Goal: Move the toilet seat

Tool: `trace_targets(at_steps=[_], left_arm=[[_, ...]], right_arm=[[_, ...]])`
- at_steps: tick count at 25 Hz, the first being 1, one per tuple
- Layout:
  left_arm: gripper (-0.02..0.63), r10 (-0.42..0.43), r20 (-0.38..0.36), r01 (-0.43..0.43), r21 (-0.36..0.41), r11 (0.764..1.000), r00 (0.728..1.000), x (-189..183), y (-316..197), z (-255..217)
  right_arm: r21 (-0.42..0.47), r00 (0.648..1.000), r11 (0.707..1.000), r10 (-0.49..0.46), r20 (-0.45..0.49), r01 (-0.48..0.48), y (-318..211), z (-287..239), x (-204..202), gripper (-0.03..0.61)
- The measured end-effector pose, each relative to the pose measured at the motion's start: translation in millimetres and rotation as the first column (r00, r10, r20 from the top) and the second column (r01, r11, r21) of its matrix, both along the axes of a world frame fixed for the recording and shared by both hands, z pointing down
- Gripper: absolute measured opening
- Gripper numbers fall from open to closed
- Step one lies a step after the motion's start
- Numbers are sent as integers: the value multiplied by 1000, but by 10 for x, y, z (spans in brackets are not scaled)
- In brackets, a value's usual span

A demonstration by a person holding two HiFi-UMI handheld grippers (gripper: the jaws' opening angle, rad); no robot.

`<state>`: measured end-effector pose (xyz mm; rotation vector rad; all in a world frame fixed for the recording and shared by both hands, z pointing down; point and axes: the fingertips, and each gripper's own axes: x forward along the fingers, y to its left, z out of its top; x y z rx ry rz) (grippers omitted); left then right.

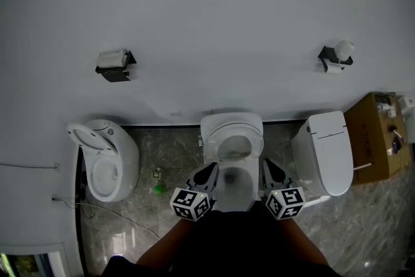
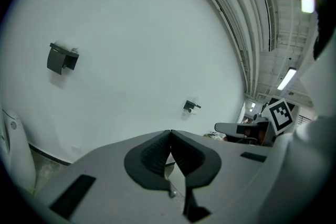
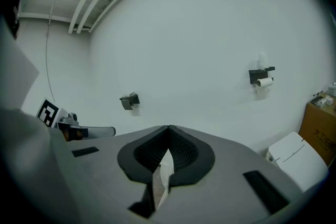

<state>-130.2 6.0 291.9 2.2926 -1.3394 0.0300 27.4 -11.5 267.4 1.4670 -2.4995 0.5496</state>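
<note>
Toilet seat (image 1: 253, 139) on middle toilet (image 1: 237, 199), my left gripper (image 1: 209, 169) and right gripper (image 1: 268, 167) flanking the bowl, both jaw pairs closed tip to tip.

Toilet seat (image 1: 213, 139): white. Left toilet (image 1: 126, 156) and right toilet (image 1: 324, 149): white. Wall (image 1: 214, 23): plain pale grey. Floor (image 1: 172, 152): grey, marbled. Left gripper (image 2: 170, 134), right gripper (image 3: 169, 128): grey bodies, black pads; cubes with black-and-white square markers. Box (image 1: 369, 136): brown cardboard.
</note>
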Motion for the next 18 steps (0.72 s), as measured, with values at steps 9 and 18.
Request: trace_targets(at_steps=[9, 18], left_arm=[[15, 14, 2, -14, 23, 1000, 1000, -16, -124, -146], [15, 21, -45, -20, 22, 1000, 999, -12, -155, -290]], right_arm=[[40, 1000, 999, -16, -4, 16, -49, -132, -185, 29], [75, 1000, 997, -26, 0, 26, -77, -290, -229, 29]])
